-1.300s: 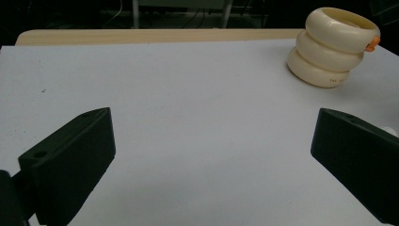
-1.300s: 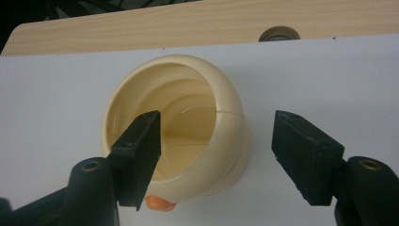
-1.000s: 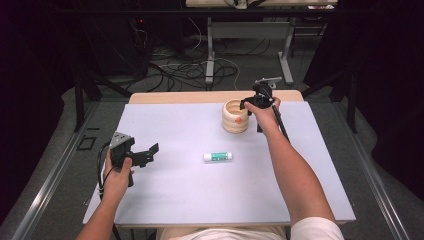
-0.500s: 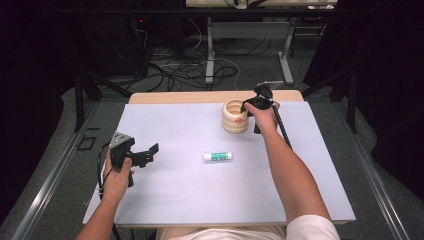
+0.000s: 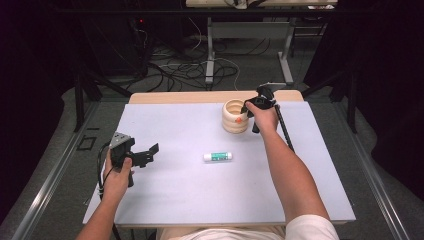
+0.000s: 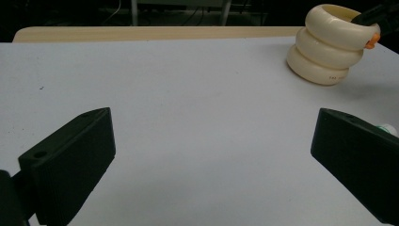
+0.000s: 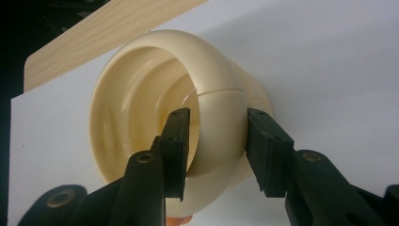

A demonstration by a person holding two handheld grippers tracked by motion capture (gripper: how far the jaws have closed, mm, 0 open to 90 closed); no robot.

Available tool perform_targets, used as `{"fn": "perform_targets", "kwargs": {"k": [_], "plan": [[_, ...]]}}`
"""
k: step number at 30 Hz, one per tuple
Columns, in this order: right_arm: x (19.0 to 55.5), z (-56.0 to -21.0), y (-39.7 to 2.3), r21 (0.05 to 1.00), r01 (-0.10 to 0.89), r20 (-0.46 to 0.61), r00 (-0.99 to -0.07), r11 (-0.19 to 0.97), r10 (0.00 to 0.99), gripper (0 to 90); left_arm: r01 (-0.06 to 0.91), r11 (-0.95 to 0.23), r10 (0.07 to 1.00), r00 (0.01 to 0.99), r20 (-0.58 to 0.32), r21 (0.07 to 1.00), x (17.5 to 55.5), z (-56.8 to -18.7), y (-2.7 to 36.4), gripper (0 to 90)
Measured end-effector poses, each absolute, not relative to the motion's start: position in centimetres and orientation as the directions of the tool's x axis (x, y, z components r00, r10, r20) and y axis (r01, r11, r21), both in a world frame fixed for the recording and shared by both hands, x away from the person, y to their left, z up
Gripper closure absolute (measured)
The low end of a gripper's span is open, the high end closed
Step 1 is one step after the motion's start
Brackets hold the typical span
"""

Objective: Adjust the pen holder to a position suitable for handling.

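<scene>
Straddling cup [image 7: 188,108] wall: right claw [image 7: 216,146]

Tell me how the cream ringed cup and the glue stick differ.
The cup stands upright near the table's far edge, cream and ribbed; the glue stick lies flat mid-table, slim, white and green. The right gripper clamps the cup's rim; the stick lies untouched. Both rest on the white table.

Dim room, grey floor [image 5: 60,165], tangled cables [image 5: 170,70], metal-legged desk [image 5: 260,30] beyond the table [image 5: 210,200].

R gripper [image 5: 248,111] at cream holder [image 5: 234,116] rim — prob. gripping.
</scene>
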State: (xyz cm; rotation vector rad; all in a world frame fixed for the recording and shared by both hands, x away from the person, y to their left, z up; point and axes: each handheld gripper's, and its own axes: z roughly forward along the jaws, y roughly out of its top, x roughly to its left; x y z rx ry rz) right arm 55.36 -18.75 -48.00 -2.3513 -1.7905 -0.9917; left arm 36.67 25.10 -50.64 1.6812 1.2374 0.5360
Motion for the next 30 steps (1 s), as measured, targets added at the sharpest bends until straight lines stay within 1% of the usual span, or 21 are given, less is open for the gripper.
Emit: {"fn": "perform_targets", "kwargs": {"k": [2, 5, 6, 9, 21, 30], "plan": [[55.38, -47.96, -18.83, 0.329, 0.873, 0.507, 0.159, -0.361, 0.847, 62.3, 0.487, -0.041, 0.902, 0.393, -0.177, 0.873, 36.69, -50.65, 25.08, 0.3], [55.40, -47.98, -19.00, 0.321, 0.876, 0.504, 0.164, -0.359, 0.848, 63.1, 0.487, -0.042, 0.903, 0.393, -0.176, 0.872, 36.69, -50.65, 24.99, 0.3], [55.42, -47.98, -19.05, 0.308, 0.873, 0.516, 0.181, -0.379, 0.837, 64.7, 0.487, -0.041, 0.902, 0.393, -0.177, 0.872, 36.69, -50.66, 24.99, 0.3], [55.42, -48.05, -19.16, 0.311, 0.871, 0.532, 0.172, -0.380, 0.829, 65.9, 0.488, -0.040, 0.903, 0.391, -0.178, 0.872, 36.70, -50.67, 25.03, 0.3], [55.32, -47.93, -19.05, 0.312, 0.867, 0.535, 0.178, -0.389, 0.826, 66.2, 0.488, -0.040, 0.903, 0.391, -0.178, 0.872, 36.72, -50.67, 25.01, 0.3], [54.99, -47.26, -18.77, 0.314, 0.879, 0.543, 0.145, -0.360, 0.827, 66.3, 0.491, -0.047, 0.903, 0.393, -0.172, 0.870, 36.72, -50.67, 25.03, 0.3]]}}
